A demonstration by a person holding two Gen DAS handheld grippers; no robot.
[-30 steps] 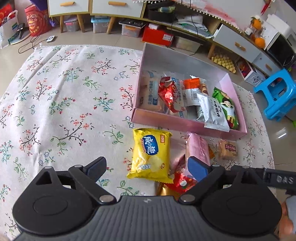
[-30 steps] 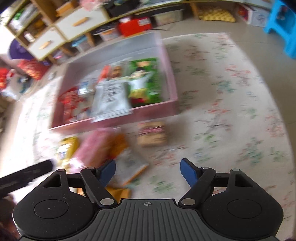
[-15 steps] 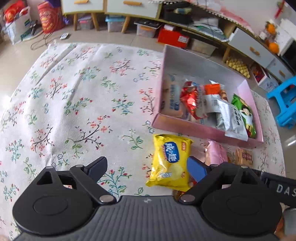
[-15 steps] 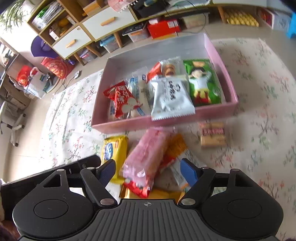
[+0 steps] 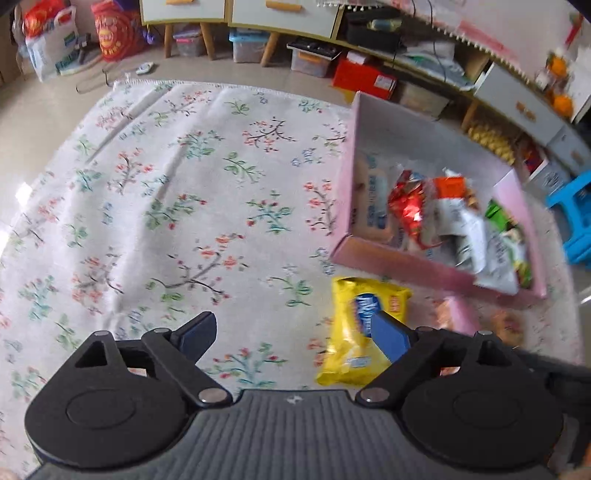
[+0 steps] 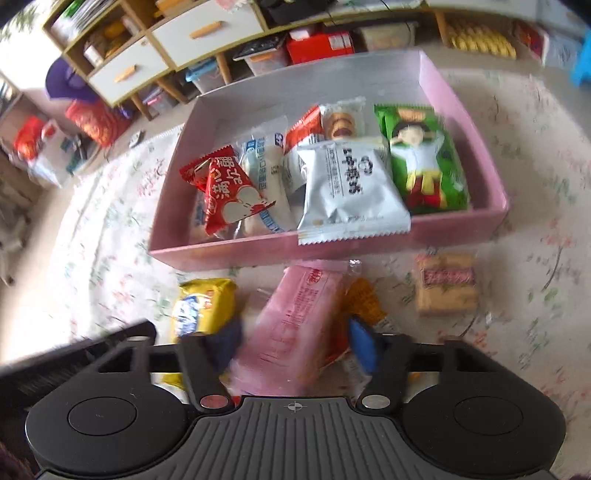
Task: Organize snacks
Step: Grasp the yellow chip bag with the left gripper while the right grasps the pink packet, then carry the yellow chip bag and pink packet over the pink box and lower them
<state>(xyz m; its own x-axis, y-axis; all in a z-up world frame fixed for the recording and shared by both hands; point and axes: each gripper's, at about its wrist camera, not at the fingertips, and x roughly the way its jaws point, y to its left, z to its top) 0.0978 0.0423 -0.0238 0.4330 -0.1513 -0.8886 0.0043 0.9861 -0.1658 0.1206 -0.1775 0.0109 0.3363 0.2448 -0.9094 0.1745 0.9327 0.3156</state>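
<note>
A pink box (image 6: 369, 245) on the floral cloth holds several snack packs, among them a grey pack (image 6: 351, 184), a green pack (image 6: 424, 158) and a red pack (image 6: 225, 192). In front of it lie a pink pack (image 6: 295, 321), a yellow pack (image 6: 205, 306) and a biscuit pack (image 6: 445, 282). My right gripper (image 6: 295, 345) is open, with one finger on each side of the pink pack's near end. My left gripper (image 5: 291, 334) is open and empty above the cloth, left of the yellow pack (image 5: 364, 325); the box (image 5: 424, 269) lies to its right.
Low cabinets with drawers (image 5: 280, 13) and storage bins line the far wall. A blue stool (image 5: 572, 218) stands right of the box. Red bags (image 5: 110, 33) sit on the floor at the far left. The floral cloth (image 5: 184, 206) spreads wide to the left.
My right gripper swung left from the biscuit pack and moved down over the pink pack, its jaws now narrower around it. My left gripper drifted left, away from the snack pile.
</note>
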